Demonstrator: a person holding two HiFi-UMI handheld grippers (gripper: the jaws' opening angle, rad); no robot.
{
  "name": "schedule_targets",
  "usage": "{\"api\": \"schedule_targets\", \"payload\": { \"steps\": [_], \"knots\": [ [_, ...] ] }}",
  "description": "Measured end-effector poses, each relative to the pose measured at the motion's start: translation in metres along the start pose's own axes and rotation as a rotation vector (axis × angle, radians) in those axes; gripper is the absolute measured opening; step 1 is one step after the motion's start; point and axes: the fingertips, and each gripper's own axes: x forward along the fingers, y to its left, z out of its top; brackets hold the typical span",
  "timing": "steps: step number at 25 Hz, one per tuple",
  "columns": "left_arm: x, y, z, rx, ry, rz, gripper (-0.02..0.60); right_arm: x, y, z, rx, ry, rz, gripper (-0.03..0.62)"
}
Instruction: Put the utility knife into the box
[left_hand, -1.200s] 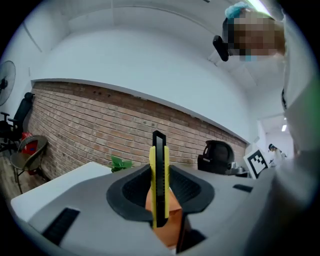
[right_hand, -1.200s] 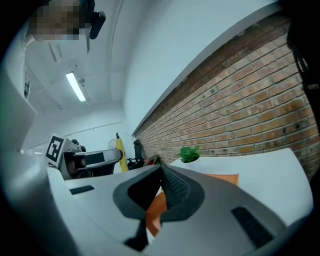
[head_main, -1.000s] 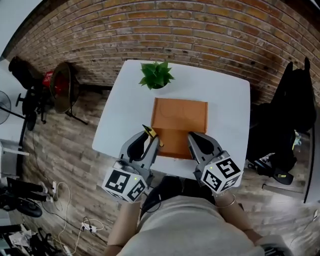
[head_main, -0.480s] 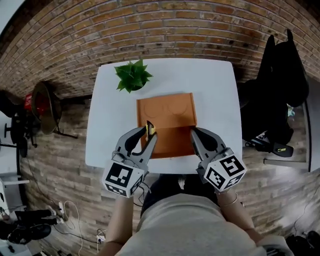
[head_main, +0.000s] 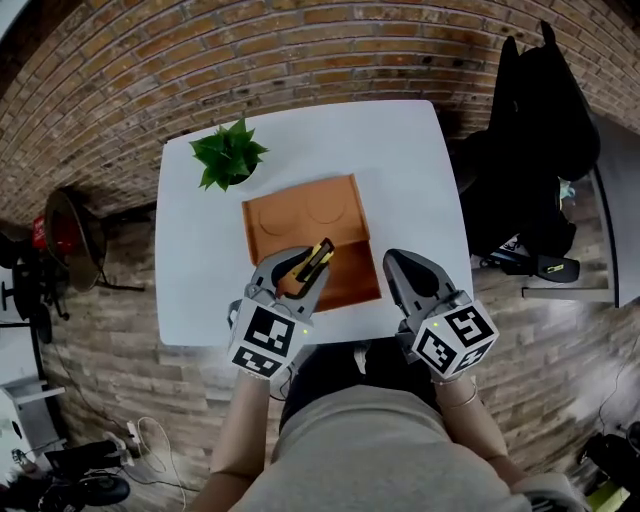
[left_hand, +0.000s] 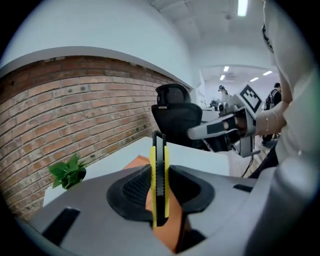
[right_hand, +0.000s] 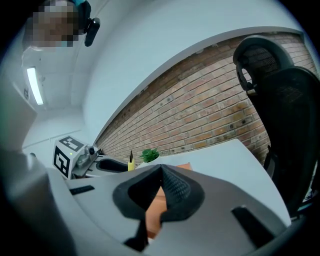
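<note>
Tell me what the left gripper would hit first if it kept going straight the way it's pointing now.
Probably the orange box: the left gripper, clamping the utility knife, tilts down over its near half, so the knife tip would touch the box first. Depth is uncertain.

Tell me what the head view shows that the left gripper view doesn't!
Only the head view shows the whole white table and the marker cube on the left gripper. Only the left gripper view shows the ceiling lights. Both show the knife clamped in the left gripper, the orange box, the plant and the right gripper.
</note>
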Motion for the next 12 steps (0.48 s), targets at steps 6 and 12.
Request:
{"api": "schedule_targets", "payload": {
  "steps": [6,12],
  "knots": [
    [0.02,-0.014,-0.026,0.125,0.138,-0.049,0.11,-0.007,-0.011,-0.007,0.015,0.008,-0.028,-0.002],
    [0.037,-0.02,-0.047,0.169,0.226,-0.104,0.11,-0.004,-0.015,-0.017,0.042,0.024,-0.033,-0.002]
  ]
}}
